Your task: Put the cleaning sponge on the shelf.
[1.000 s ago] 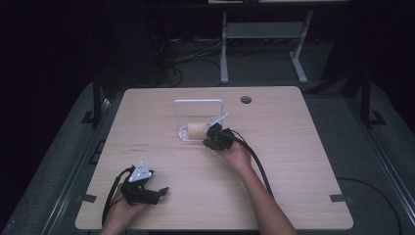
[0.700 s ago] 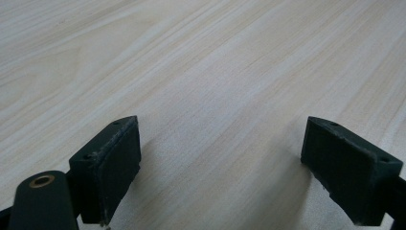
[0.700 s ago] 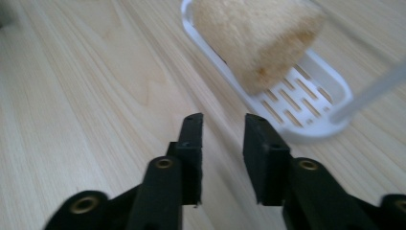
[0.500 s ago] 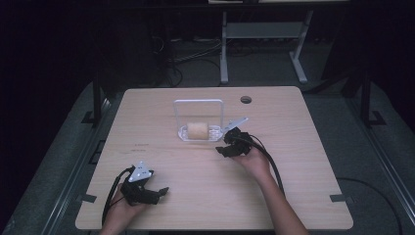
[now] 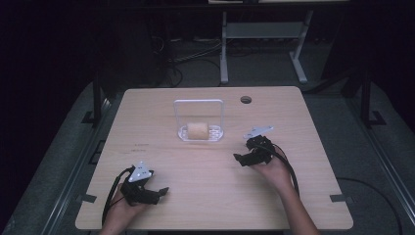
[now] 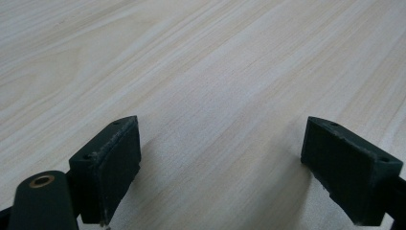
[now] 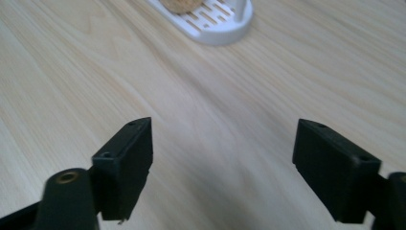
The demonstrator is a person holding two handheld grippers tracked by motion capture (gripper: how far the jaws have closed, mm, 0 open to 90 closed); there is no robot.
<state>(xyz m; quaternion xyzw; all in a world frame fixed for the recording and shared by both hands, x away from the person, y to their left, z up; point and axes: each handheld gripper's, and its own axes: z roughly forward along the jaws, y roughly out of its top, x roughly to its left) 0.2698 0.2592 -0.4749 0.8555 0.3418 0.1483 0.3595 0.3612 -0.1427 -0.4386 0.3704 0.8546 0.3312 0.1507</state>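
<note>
Jaws of the right gripper [image 5: 243,160] have just been opening, nothing between them; the left gripper [image 5: 157,193] gapes empty too. Ahead of the right jaws, the tan bread roll [image 5: 198,130] lies in the white slatted plastic rack [image 5: 215,135] on the pale wooden desk [image 5: 205,171]. Placing looks done; next, retreat.

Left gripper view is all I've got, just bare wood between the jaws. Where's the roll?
Observer: The roll lies in the white tray, near the middle of the table.
Operator: Is the right gripper holding it?
Observer: No. The right gripper is apart from the tray, to its right and nearer the person. Its jaws have just been opening, with nothing between them.
Operator: Anything over the roll?
Observer: A white hoop stands upright on the tray, arching over it.
</note>
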